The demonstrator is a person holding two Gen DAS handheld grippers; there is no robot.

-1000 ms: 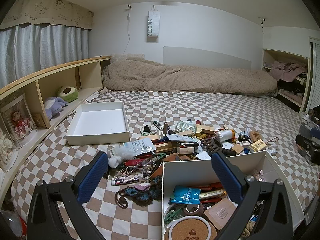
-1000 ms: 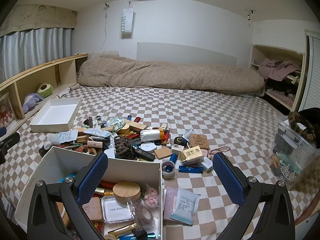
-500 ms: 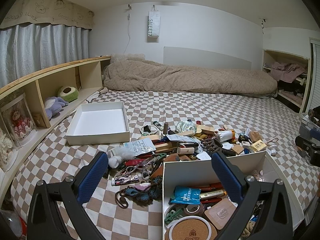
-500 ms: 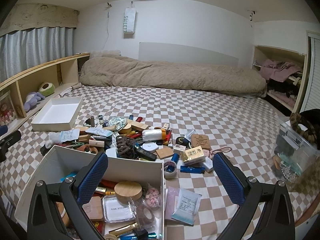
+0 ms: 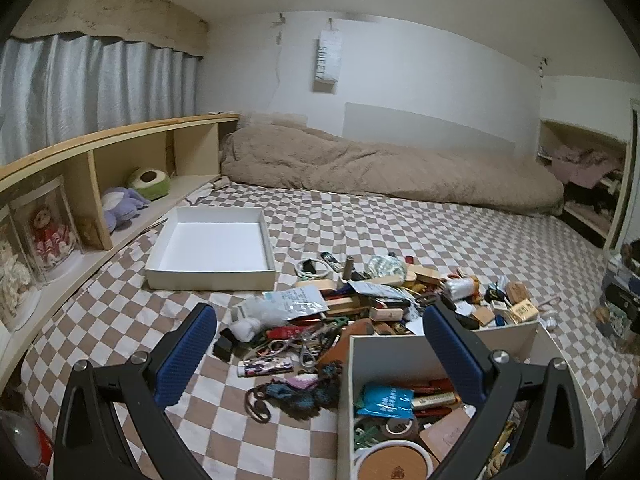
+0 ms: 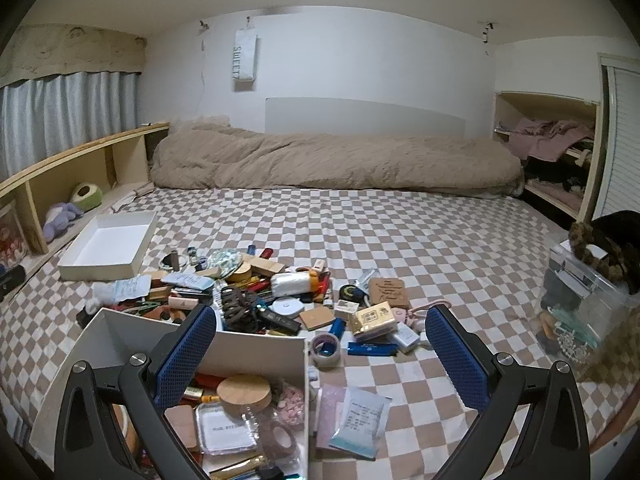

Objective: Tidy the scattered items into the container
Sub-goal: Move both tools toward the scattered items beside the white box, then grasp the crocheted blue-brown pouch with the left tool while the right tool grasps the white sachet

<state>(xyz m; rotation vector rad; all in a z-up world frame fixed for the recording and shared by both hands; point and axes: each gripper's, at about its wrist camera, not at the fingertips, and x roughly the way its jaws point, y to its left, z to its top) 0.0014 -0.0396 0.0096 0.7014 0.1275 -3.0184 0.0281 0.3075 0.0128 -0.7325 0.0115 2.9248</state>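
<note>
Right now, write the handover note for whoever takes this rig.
Left gripper: jaws open, empty, above the bed. Right gripper: jaws open, empty.
White box at the near edge already holds a coaster, tape and packets.
Left to do: the scattered pile behind it, plus the tape roll and blue tube on the checked sheet.
The shallow tray is empty.

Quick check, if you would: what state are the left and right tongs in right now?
Left tongs: open, holding nothing.
Right tongs: open, holding nothing.
</note>
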